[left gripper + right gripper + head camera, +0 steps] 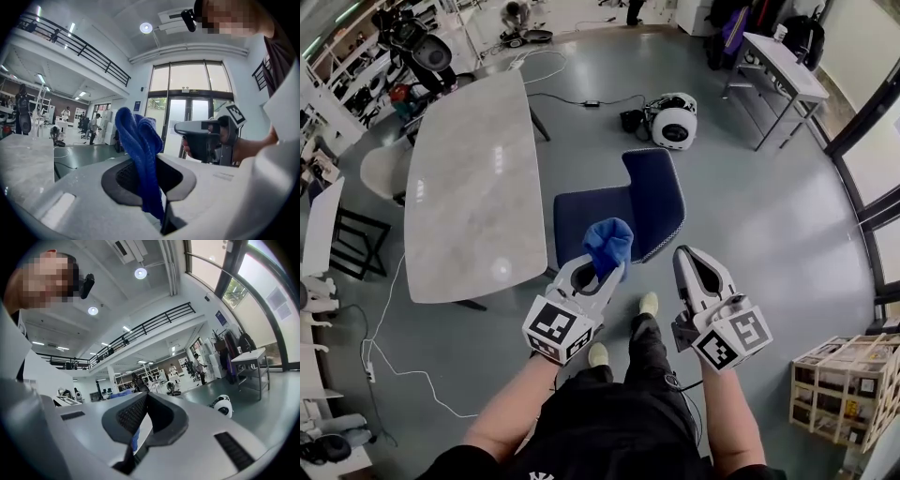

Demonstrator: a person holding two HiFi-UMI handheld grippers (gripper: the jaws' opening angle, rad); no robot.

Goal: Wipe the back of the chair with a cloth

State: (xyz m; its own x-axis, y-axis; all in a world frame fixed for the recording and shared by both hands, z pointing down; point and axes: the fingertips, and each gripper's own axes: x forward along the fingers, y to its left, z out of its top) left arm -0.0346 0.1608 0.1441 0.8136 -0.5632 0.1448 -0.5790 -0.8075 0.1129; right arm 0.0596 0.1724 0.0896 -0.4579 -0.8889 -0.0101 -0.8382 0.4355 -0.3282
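The left tool [598, 270] pinches a bunched blue fabric cloth [608, 242] just short of the navy padded chair [654, 199]. The right tool [701, 274], also near the chair, is pressed together and empty. The cloth should meet the chair's back flat and sweep it evenly.

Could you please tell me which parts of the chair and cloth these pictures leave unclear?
- Legs of the chair: head view, hidden under its seat.
- Near edge of the seat: head view, covered by the cloth and left claw.
- Blue speck behind the right claw: right gripper view, too small to name.
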